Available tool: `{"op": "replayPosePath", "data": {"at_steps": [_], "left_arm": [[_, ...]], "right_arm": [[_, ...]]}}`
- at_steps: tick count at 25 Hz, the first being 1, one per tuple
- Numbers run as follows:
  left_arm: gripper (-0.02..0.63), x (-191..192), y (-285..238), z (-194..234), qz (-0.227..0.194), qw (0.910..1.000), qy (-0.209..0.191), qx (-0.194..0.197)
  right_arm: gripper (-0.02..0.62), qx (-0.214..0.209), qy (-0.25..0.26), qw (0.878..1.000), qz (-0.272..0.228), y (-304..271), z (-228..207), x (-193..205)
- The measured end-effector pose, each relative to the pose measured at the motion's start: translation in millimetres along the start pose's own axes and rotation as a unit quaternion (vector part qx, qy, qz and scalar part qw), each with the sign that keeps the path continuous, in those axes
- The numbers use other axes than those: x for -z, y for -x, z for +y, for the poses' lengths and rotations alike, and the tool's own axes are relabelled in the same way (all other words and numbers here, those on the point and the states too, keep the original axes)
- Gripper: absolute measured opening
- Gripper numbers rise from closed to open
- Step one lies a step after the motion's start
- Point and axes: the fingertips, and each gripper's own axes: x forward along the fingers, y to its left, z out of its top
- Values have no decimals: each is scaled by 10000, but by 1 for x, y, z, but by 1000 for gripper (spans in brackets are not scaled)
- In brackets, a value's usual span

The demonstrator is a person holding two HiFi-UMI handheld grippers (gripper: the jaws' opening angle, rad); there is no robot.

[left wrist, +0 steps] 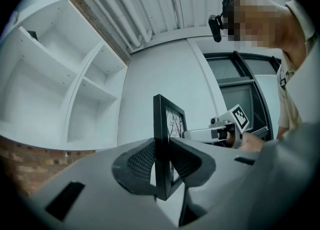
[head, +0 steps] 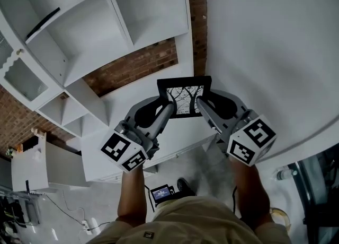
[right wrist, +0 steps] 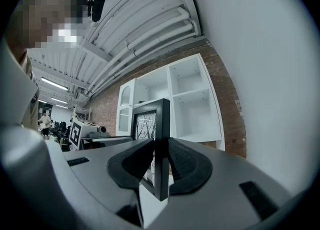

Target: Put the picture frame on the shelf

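A black picture frame point(head: 185, 92) with a bare-tree print is held upright between both grippers, above the white ledge point(head: 132, 102) of the shelf unit point(head: 119, 15). My left gripper point(head: 170, 107) is shut on the frame's left edge, and my right gripper point(head: 201, 104) is shut on its right edge. In the left gripper view the dark pads point(left wrist: 137, 161) of the left gripper point(left wrist: 161, 163) press both faces of the frame point(left wrist: 170, 119), with the right gripper point(left wrist: 220, 133) beyond. In the right gripper view the right gripper point(right wrist: 160, 163) clamps the frame point(right wrist: 149, 121) in front of the shelf unit point(right wrist: 187, 94).
The shelf unit has several open white compartments against a brick wall point(head: 132, 68); a black flat object point(head: 42, 23) lies in one at the upper left. A plain white wall point(head: 265, 36) stands at the right. On the floor are cables point(head: 87, 224) and a small device point(head: 161, 192).
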Motion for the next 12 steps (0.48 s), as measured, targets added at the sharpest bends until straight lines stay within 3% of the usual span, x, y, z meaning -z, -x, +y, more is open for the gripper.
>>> {"op": "replayPosePath", "data": {"at_steps": [12], "left_arm": [[89,-9,-37,140,-265,9985,118,-462]], "right_arm": [[92,203,173,9996,23,-135,-60,-16]]}}
